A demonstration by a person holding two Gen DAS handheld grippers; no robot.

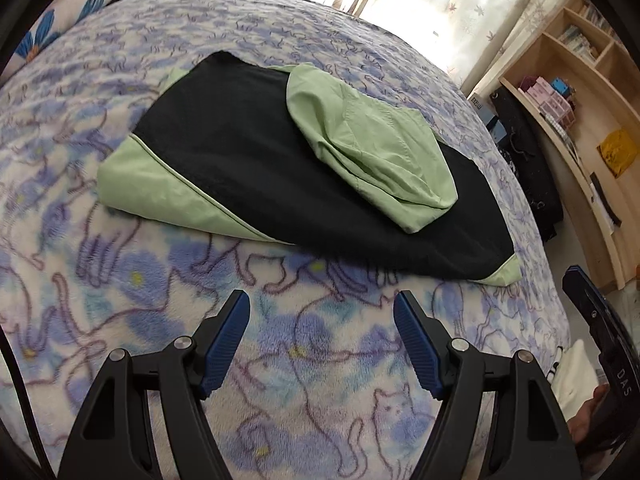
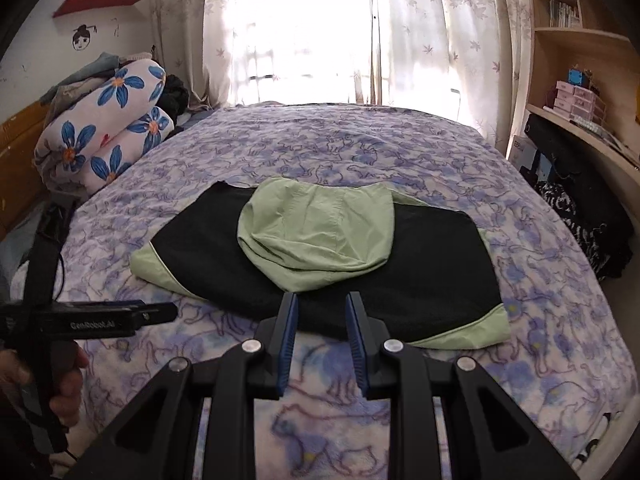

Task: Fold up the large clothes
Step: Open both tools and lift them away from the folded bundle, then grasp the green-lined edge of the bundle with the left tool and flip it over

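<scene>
At lower centre the left tongs (image 1: 322,312) hang spread and empty; the right tongs (image 2: 321,312), narrowly parted, hold nothing. Beyond, mid-frame on the bed (image 2: 540,344), the folded jacket (image 2: 420,280) carries a loose hood (image 2: 316,228); a careless grab could undo it.

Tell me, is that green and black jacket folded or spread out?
Folded: the jacket lies as a compact bundle on the blanket, hood laid on top.
</scene>
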